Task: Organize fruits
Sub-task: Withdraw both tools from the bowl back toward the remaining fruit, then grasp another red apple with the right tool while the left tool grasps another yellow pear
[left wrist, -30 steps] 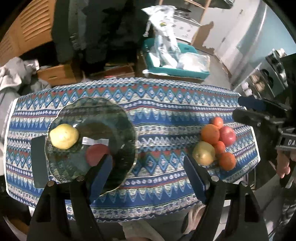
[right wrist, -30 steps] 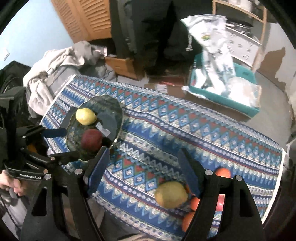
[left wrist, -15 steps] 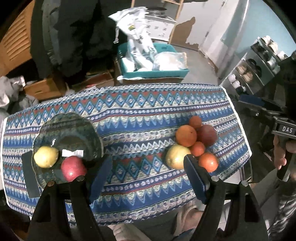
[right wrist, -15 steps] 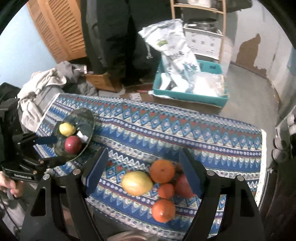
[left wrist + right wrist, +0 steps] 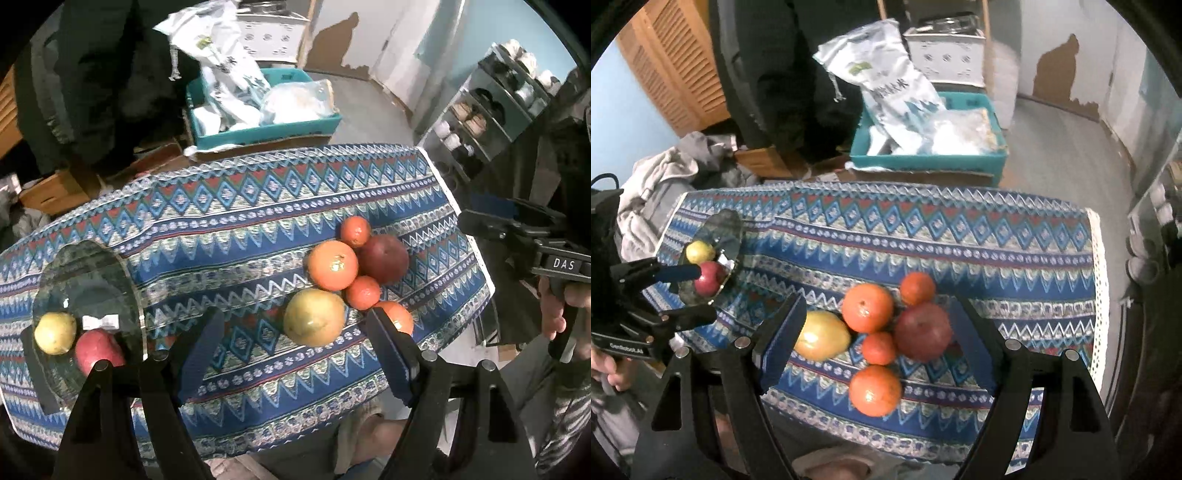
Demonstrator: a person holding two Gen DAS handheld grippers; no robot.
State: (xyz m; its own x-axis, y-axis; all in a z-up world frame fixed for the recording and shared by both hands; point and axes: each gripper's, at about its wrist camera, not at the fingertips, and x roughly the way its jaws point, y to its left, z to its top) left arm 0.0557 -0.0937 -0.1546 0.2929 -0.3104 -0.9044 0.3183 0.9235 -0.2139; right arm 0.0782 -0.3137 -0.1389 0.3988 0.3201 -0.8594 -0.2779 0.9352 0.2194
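Both claws spread wide, empty: right claw (image 5: 877, 341) over the loose fruit cluster, large yellow-green round fruit (image 5: 822, 335) at nine o'clock. Firm, smooth, prone to rolling; best pinched across the widest middle, probably bound for the dark glass plate (image 5: 728, 225).

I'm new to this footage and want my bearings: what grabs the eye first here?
A huddle of six fruits on the blue patterned tablecloth: a big orange, a dark red apple, a yellow-green pear and smaller oranges. At the cloth's left end, a glass plate holds a yellow fruit and a red apple.
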